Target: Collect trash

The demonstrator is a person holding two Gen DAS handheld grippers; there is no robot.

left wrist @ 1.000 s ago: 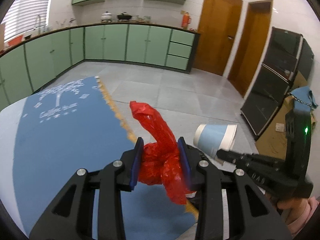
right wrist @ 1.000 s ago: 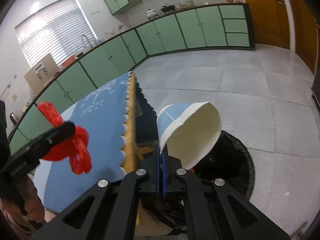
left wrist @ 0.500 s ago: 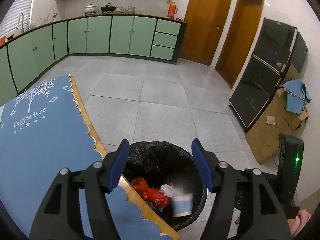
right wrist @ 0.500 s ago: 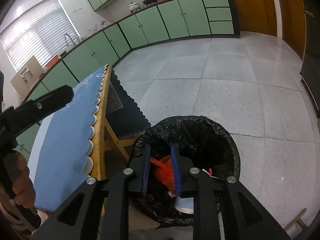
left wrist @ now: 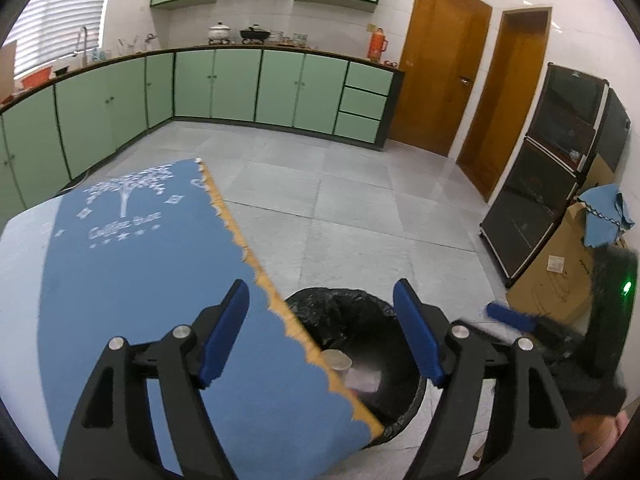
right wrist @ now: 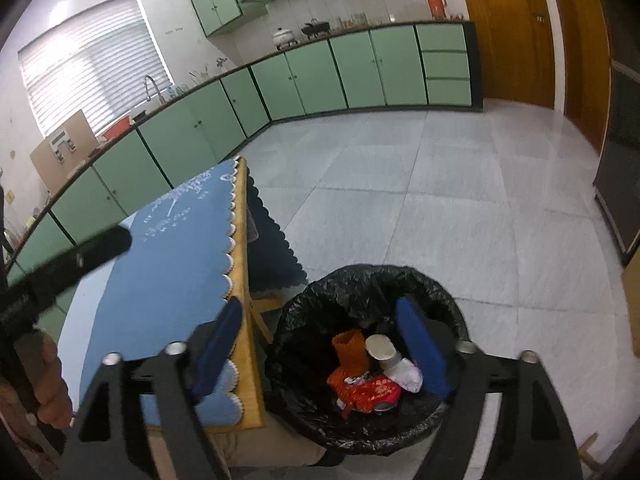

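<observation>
Black liner covers the bin [right wrist: 304,312], which stands on the floor against the desk's [left wrist: 256,256] edge. Inside lie a red bag [right wrist: 372,394], an orange wrapper [right wrist: 350,346], white paper and a cup [right wrist: 382,350] (tipped on its side). Both the left hand-held gripper [left wrist: 320,334] and the right hand-held gripper [right wrist: 320,350] hang above, jaws spread wide, holding nothing.

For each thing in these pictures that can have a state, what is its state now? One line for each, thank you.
left hand-held gripper: open, holds nothing
right hand-held gripper: open, holds nothing
trash bin: open, black liner, partly filled
paper cup: in the bin, tilted
red wrapper: crumpled, in the bin
wooden door: shut
</observation>
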